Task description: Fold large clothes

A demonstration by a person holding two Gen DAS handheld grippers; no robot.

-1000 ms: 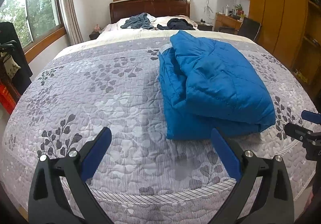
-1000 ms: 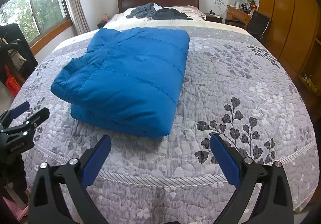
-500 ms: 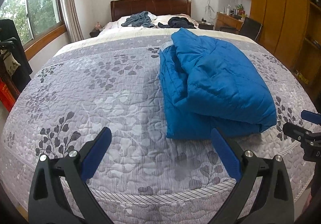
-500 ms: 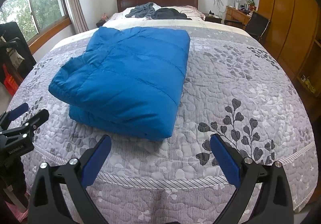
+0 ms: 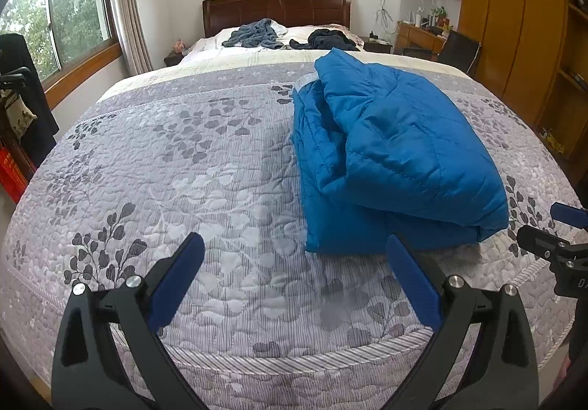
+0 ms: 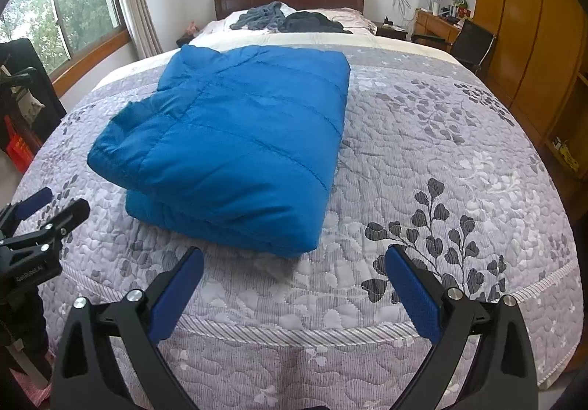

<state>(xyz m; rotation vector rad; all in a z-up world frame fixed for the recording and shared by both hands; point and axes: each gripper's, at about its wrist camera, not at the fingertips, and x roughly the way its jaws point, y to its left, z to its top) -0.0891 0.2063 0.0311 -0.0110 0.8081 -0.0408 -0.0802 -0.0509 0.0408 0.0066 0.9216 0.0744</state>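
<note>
A blue quilted jacket (image 5: 397, 152) lies folded into a thick bundle on the grey floral bedspread (image 5: 183, 171); the right wrist view has the jacket (image 6: 235, 138) left of centre. My left gripper (image 5: 294, 263) hangs open over the bed's near edge, left of the bundle, with nothing between its fingers. My right gripper (image 6: 294, 274) is open too, just in front of the bundle's near right corner, apart from it. Each gripper shows at the edge of the other's view, the right gripper (image 5: 566, 237) and the left gripper (image 6: 40, 222).
Dark clothes (image 5: 257, 33) lie heaped by the pillows under the wooden headboard (image 5: 275, 11). Wooden wardrobes (image 5: 514, 24), a desk and a black chair (image 5: 459, 49) line the right side. A window and a clothes rack (image 5: 14, 108) stand at the left.
Both grippers have drawn back and tilted slightly, so the jacket sits a little farther off in each view. The jacket itself has not moved and both grippers stay open.
</note>
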